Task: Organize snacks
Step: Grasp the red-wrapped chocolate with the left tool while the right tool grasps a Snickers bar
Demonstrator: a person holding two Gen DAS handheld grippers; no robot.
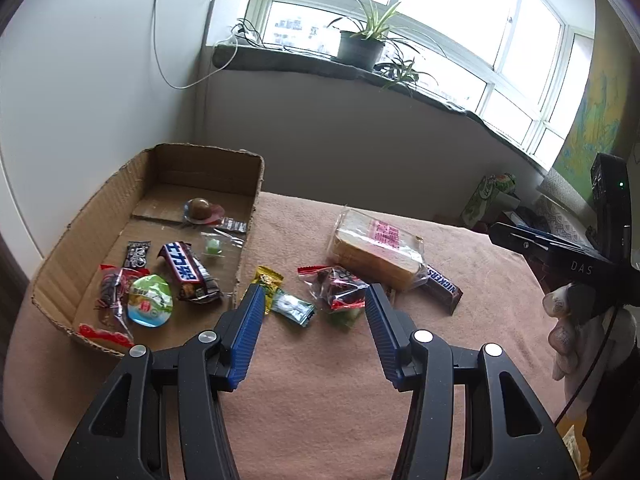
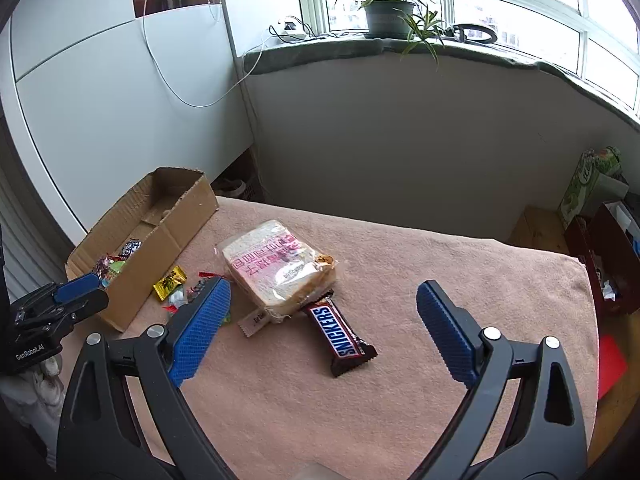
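Observation:
A shallow cardboard box (image 1: 248,184) at the left holds several snacks, among them a dark chocolate bar (image 1: 186,272) and a green-white jelly cup (image 1: 150,306). On the pink cloth lie a yellow packet (image 1: 268,280), a green-silver packet (image 1: 294,306), a red-and-clear bag (image 1: 340,288), a bagged bread loaf (image 1: 376,248) and a Snickers bar (image 1: 442,288). My left gripper (image 1: 315,294) hovers open above the small packets, gripping nothing. My right gripper (image 2: 324,286) stands wide open over the Snickers bar (image 2: 342,334) and the bread (image 2: 276,268), holding nothing.
The cloth-covered table (image 2: 440,264) ends at a wall under a window sill with a potted plant (image 2: 390,16). Boxes and clutter (image 2: 592,192) stand off the table's right side. A gloved hand (image 1: 560,320) carries the right gripper at the left wrist view's right edge.

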